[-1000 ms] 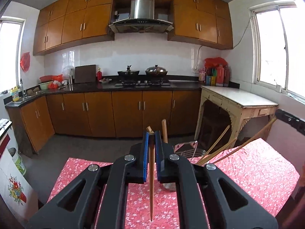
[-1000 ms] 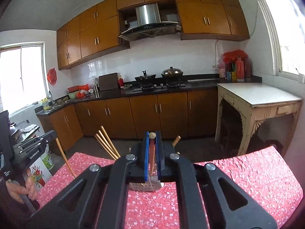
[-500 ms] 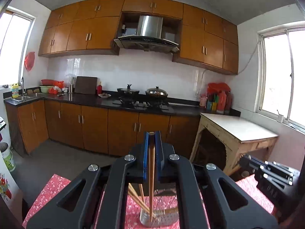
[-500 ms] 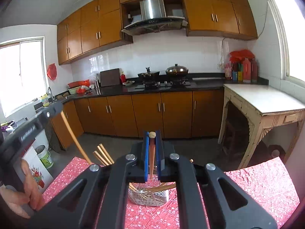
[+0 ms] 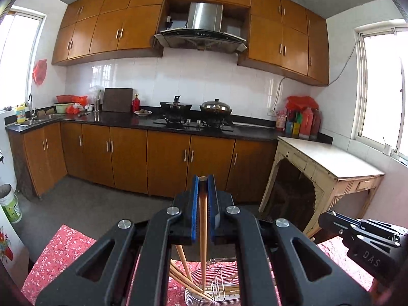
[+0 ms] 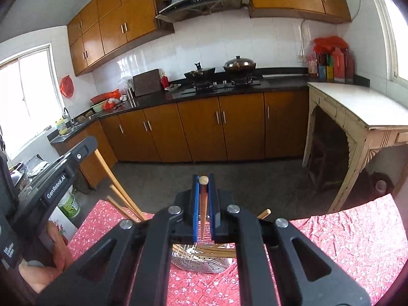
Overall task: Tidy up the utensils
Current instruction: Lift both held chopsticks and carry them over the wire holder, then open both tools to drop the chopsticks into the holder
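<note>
My left gripper is shut on a wooden chopstick that hangs down, its lower end inside the metal wire utensil holder beside several other chopsticks. My right gripper is shut on another wooden chopstick, held upright just above the same holder. In the right wrist view the left gripper shows at the left with its chopstick slanting down into the holder. The right gripper's body shows at the right of the left wrist view.
The holder stands on a table with a red flowered cloth. Beyond are brown kitchen cabinets, a stove with pots, and a pale side table at the right. A bucket stands on the floor at the left.
The left gripper has come over the holder and lowered its chopstick into it. The right gripper has tilted and moved closer above the holder, still holding its chopstick.
</note>
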